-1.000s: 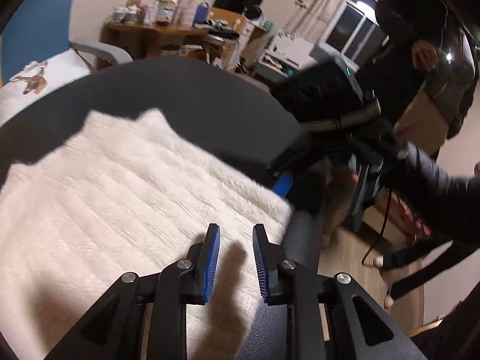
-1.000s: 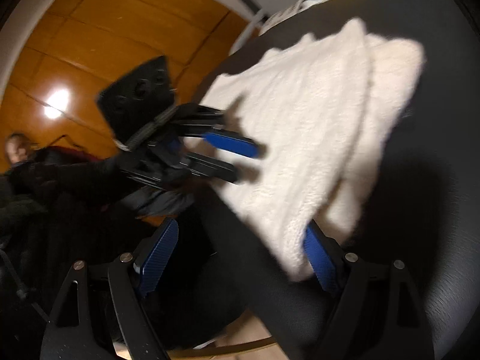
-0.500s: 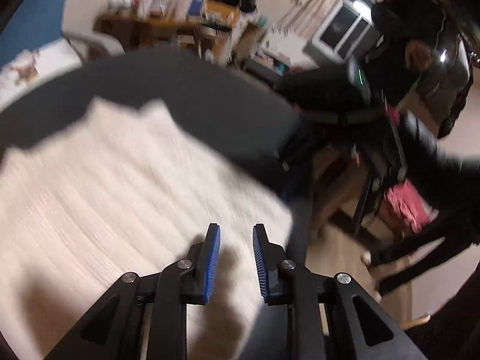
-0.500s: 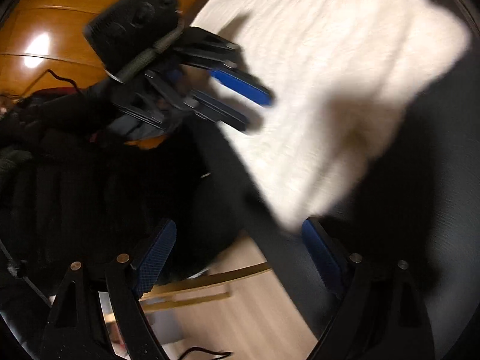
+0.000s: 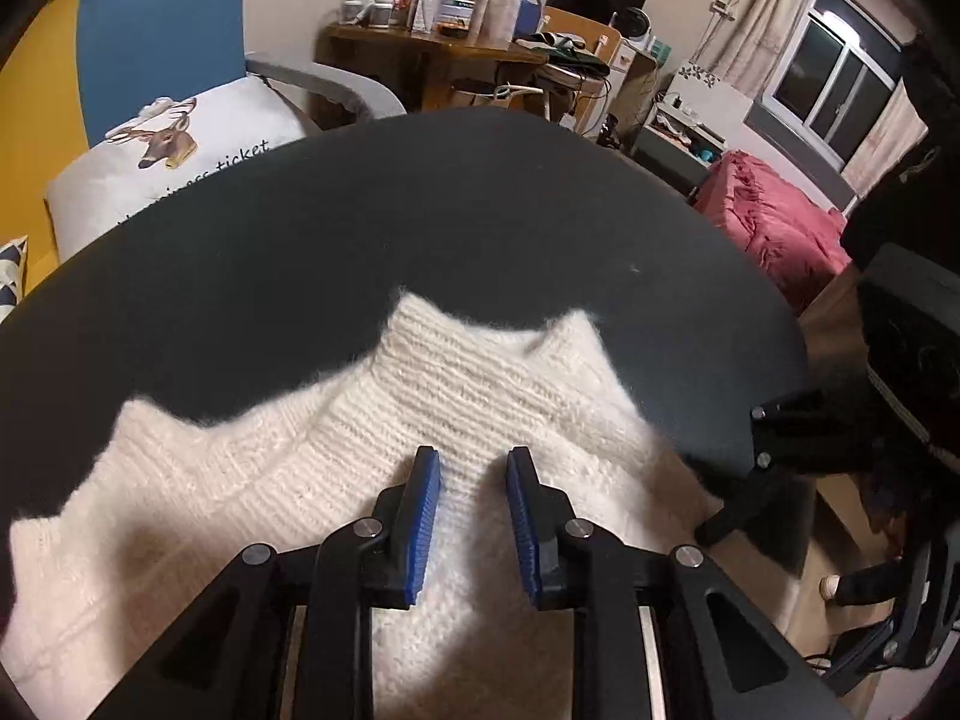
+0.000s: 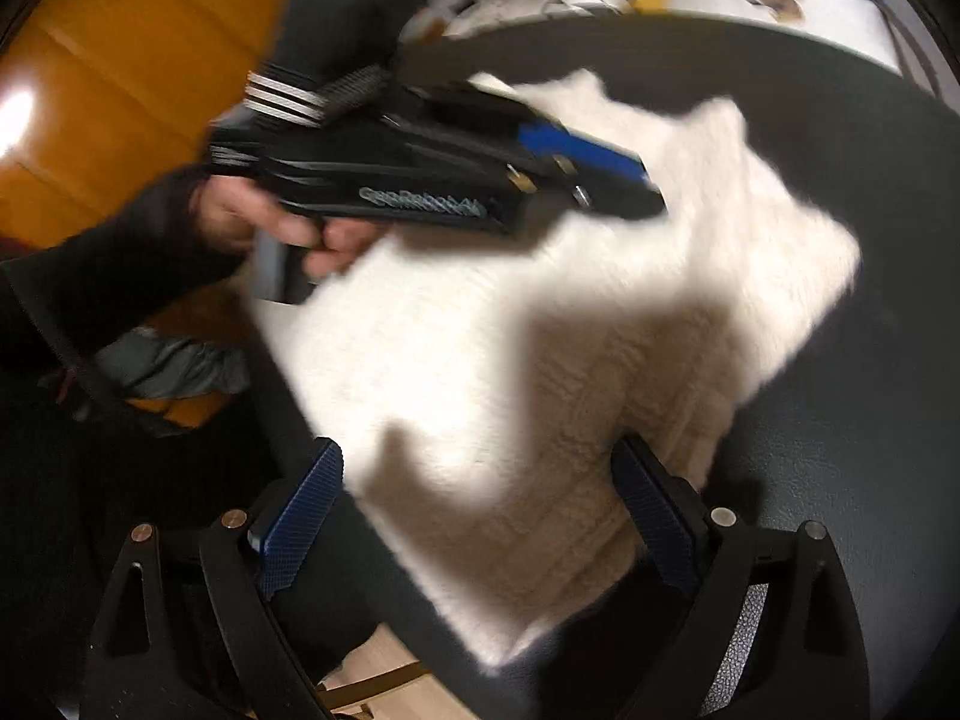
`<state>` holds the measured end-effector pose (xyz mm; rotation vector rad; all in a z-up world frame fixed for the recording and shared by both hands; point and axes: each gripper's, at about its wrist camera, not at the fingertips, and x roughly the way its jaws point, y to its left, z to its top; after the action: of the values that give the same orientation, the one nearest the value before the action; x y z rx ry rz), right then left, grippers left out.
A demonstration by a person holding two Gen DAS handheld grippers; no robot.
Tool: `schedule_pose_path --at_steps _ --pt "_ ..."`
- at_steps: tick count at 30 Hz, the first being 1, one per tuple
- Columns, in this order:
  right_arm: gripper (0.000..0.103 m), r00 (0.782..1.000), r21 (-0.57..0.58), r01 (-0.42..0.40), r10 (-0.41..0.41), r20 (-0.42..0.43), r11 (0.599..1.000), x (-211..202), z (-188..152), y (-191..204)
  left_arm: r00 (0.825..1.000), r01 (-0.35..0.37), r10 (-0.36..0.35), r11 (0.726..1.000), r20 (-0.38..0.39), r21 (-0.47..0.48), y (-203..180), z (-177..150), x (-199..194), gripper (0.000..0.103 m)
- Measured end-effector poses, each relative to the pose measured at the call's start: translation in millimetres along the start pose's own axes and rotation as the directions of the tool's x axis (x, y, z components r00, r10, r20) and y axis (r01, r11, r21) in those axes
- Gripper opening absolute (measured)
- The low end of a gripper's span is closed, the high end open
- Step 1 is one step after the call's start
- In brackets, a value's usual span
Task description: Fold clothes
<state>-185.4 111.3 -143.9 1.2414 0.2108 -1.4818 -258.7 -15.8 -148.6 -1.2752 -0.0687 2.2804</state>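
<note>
The left gripper (image 5: 469, 516) has swung farther in over the sweater (image 5: 372, 438), jaws slightly parted, empty.
Right gripper (image 6: 474, 516) gapes wide, holding nothing; the soft, light knit lies folded at the dark table's (image 5: 420, 210) near edge, best pinched at a corner.

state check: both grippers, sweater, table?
left gripper: open, narrow gap, empty, above the sweater
right gripper: open wide, empty, over the sweater's near edge
white knit sweater: folded, lying flat on the table
dark round table: holds only the sweater
</note>
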Motion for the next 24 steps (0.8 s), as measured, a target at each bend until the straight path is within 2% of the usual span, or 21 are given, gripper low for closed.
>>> schedule_pose_path --at_steps 1,2,7,9,10,12,13,16,20,24 --pt "0.093 1.0 0.0 0.01 -0.01 0.01 1.0 -3 2 2 0.999 0.037 -0.036 0.999 0.038 -0.025 5 2 -10 0.023" --pt "0.093 1.0 -0.001 0.02 -0.02 0.021 1.0 -5 3 4 0.997 0.046 -0.043 0.998 0.07 -0.04 10 1 -20 0.023" --pt "0.094 0.99 -0.032 0.094 -0.09 0.109 0.995 -10 33 8 0.987 -0.002 0.014 0.997 0.163 -0.075 36 -30 -67 0.023" --pt "0.094 0.986 -0.033 0.118 -0.113 0.12 0.992 -1 47 4 0.99 -0.012 0.022 0.997 0.142 -0.071 43 -45 -73 0.023" --pt "0.094 0.984 -0.024 0.143 -0.139 0.107 0.989 8 53 -1 0.992 -0.043 0.05 0.997 0.115 -0.061 47 -52 -74 0.023" --pt "0.094 0.977 0.007 0.202 -0.202 0.072 0.979 25 62 -14 0.992 -0.124 0.125 0.991 0.007 -0.054 59 -47 -55 0.023" --pt "0.094 0.968 0.044 0.245 -0.246 0.044 0.969 31 63 -24 0.991 -0.135 0.134 0.989 -0.02 -0.06 65 -44 -47 0.026" --pt "0.093 0.95 0.098 0.31 -0.313 0.015 0.946 37 62 -35 0.992 -0.125 0.126 0.985 0.007 -0.115 75 -39 -50 0.027" --pt "0.094 0.929 0.101 0.368 -0.369 -0.014 0.924 40 66 -27 0.989 -0.083 0.101 0.984 0.112 -0.155 77 -40 -81 0.024" --pt "0.094 0.912 0.094 0.409 -0.407 -0.045 0.908 59 90 -26 0.982 -0.151 0.168 0.974 0.088 -0.168 92 -55 -89 0.024"
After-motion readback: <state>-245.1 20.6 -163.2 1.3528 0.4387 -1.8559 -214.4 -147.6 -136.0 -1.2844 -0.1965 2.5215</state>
